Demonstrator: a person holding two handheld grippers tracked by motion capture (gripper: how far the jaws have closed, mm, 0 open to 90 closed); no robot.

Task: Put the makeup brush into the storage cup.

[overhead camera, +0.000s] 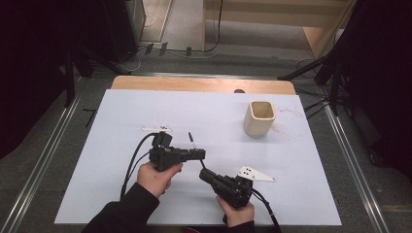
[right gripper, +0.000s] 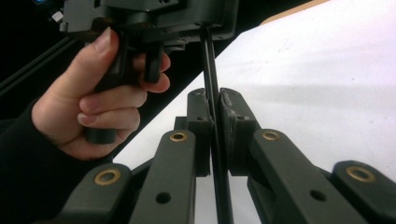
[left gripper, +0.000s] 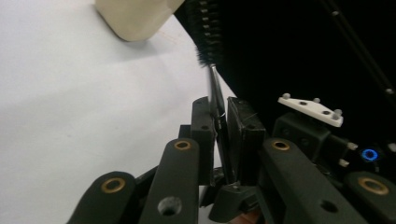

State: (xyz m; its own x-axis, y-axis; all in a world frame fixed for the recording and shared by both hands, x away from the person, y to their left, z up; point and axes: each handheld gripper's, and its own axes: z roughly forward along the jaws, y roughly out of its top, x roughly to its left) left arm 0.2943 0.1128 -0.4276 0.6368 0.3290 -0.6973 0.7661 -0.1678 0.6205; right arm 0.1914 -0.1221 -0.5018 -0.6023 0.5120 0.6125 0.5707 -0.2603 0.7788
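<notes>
Black grippers (overhead camera: 197,162), brass pivots, seemingly black sleeves (overhead camera: 121,213).

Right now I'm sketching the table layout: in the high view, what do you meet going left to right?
White strip → left claw → grey three-cornered plate on the right claw → cream cup.

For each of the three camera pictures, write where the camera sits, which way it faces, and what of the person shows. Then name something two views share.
High view: above the person's side, looking forward and down on the white table; both forearms, hands, left gripper and right gripper show.
Left gripper view: rides on the left gripper, looking along its jaws, shut on the thin brush, toward the cream cup.
Right gripper view: rides on the right gripper, facing the left hand.
Shared: both gripper views show the brush clamped.
</notes>
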